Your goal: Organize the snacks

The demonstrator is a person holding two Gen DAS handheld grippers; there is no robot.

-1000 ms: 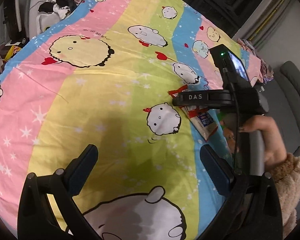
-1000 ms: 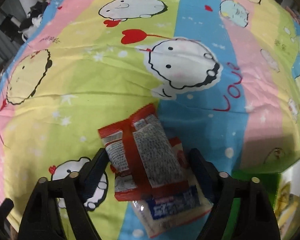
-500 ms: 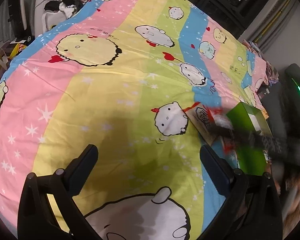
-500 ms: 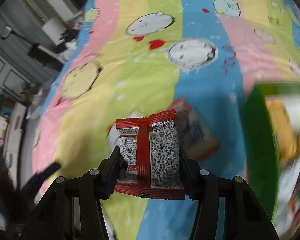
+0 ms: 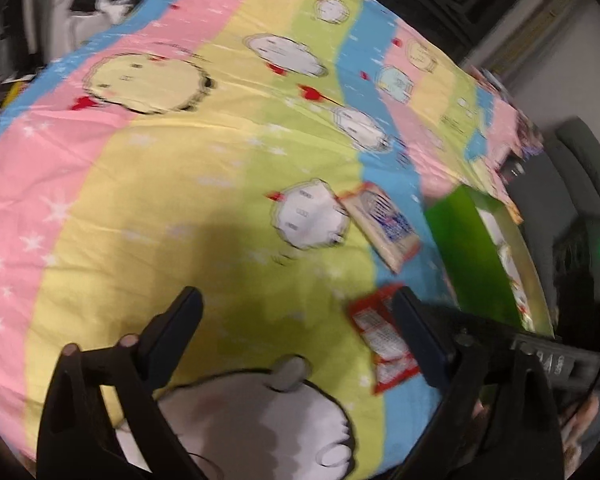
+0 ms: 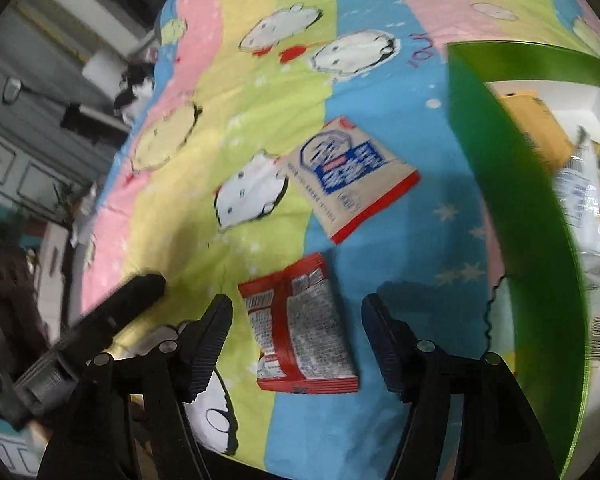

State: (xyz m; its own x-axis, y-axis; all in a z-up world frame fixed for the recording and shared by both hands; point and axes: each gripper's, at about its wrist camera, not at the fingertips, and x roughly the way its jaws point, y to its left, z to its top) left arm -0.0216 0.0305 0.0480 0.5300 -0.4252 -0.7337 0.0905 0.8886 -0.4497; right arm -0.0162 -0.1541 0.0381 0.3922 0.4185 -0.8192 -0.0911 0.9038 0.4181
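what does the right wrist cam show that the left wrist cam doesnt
Only the right wrist view: the snacks inside the green box, a yellow packet among them, and the right gripper opening with the red packet lying loose between its fingers. Only the left wrist view: the left gripper closing over bare bedsheet. Both: red packet, beige and blue packet, box, sheet.

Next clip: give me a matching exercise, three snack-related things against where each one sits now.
Things:
1. red-edged silver snack packet
2. beige packet with blue print
3. green cardboard box

Places:
A. far right, open, snacks inside
B. flat on the sheet, beyond the red packet
C. on the sheet between the right hand-held gripper fingers, which are opening and not touching it

Pairs: 1-C, 2-B, 3-A
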